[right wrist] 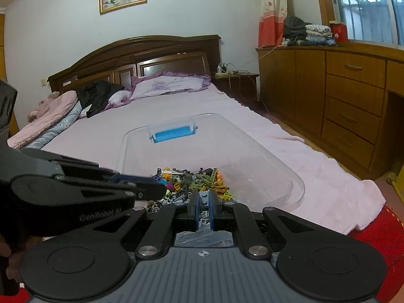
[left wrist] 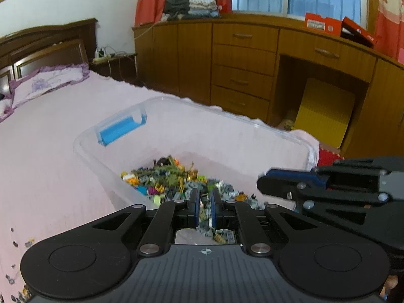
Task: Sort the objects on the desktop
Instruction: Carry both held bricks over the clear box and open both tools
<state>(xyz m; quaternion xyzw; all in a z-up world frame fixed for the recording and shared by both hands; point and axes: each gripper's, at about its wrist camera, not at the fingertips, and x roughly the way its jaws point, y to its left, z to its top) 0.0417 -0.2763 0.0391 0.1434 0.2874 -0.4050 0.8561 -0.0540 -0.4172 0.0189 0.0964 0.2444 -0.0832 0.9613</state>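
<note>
Loose bricks on bed: a scatter of small toy pieces lies on the pink bedspread at 8 o'clock in the left wrist view, outside the bin; too small and blurred to count.
Clear plastic bin: one, open-topped, on the bed, with one blue latch handle at its far 11 o'clock end.
Brick pile: one heap of mixed small building bricks, olive, grey, orange, yellow and magenta, inside the bin at its near end; far too many to count.
Left claw: fingers drawn close, with a small dark piece pinched between the blue pads, held over the pile.
Right claw: fingers likewise close together, gripping a small blue-grey brick above the pile's near edge; it appears at 3 o'clock in the left wrist view.
Stage: both pieces could be just lifted out of the heap or about to drop into it; the views fit either.
Handling advice: keep each pinch square on the brick's flat faces, move one claw at a time since they sit close side by side, and stay clear of the bin wall.
</note>
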